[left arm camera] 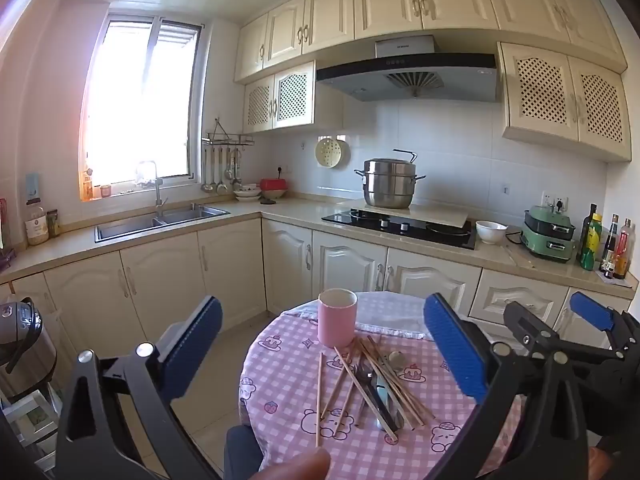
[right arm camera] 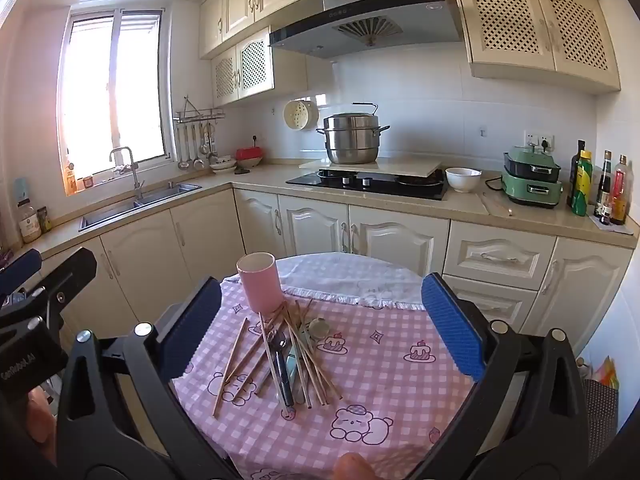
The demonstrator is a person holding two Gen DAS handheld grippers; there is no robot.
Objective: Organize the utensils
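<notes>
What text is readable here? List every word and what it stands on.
"GenRobot.AI": black housing block at the left edge, right wrist view.
Brand on the silver range hood chimney: too blurred.
Labels on the counter bottles: too small.

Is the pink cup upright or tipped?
Upright. The pink cup stands on its base on the table, rim facing up, beside the utensil pile.

Chopsticks (right arm camera: 280,356) overlap and partly hide the metal cutlery (right arm camera: 282,372).
</notes>
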